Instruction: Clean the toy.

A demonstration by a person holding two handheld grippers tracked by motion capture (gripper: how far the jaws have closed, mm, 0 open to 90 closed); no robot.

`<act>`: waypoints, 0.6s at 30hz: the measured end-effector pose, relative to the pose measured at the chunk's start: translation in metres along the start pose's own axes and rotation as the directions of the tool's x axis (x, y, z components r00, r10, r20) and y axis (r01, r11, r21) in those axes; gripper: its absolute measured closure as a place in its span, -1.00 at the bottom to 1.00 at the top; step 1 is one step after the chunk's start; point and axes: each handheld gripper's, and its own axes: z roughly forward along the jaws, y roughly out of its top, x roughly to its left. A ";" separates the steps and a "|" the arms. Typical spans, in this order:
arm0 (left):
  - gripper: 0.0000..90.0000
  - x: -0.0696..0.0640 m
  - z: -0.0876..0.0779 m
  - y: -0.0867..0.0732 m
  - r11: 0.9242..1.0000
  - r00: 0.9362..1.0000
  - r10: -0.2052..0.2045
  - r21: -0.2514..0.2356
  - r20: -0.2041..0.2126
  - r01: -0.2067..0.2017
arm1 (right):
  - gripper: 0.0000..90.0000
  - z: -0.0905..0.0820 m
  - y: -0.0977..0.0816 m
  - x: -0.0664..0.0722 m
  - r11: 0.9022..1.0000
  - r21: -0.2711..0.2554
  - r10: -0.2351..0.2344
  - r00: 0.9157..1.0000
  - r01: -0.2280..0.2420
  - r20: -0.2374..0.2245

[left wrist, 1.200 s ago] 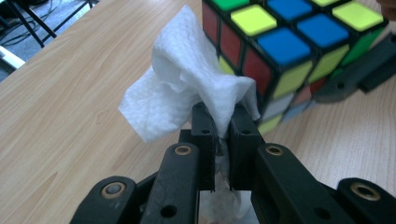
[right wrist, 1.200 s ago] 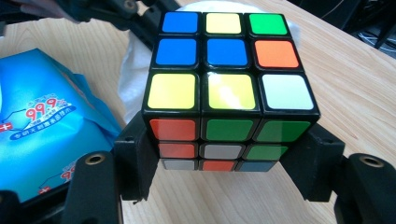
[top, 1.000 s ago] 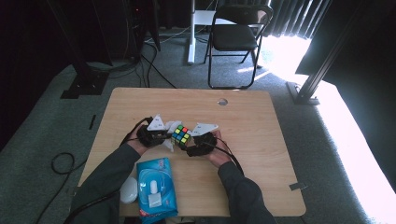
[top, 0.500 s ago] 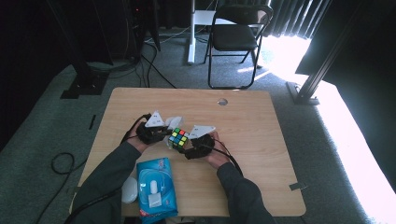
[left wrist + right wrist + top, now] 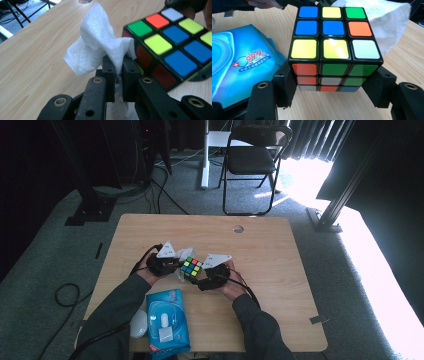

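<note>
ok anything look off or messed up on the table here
Nothing stands out. The scrambled puzzle cube sits squarely clamped in the right hand-held gripper, the left hand-held gripper pinches a crumpled white wipe against its side, and the blue wipes pack lies flat, nothing spilled.

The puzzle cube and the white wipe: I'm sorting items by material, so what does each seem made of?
The puzzle cube looks like hard black plastic with glossy coloured tiles, which reflect the light. The white wipe, clamped in the left gripper, looks like soft, matte nonwoven tissue: dimpled and crumpled; whether it is damp cannot be told.
</note>
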 end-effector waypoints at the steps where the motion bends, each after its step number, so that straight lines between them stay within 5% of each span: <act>1: 0.85 0.000 0.000 0.001 1.000 1.000 0.001 -0.002 0.000 -0.001 | -0.24 0.000 0.000 0.001 1.000 0.003 -0.003 1.000 0.003 -0.004; 18: 0.86 -0.004 -0.012 0.010 0.999 1.000 0.022 -0.047 0.006 -0.022 | -0.24 0.005 -0.004 0.001 1.000 0.026 -0.007 1.000 0.007 -0.006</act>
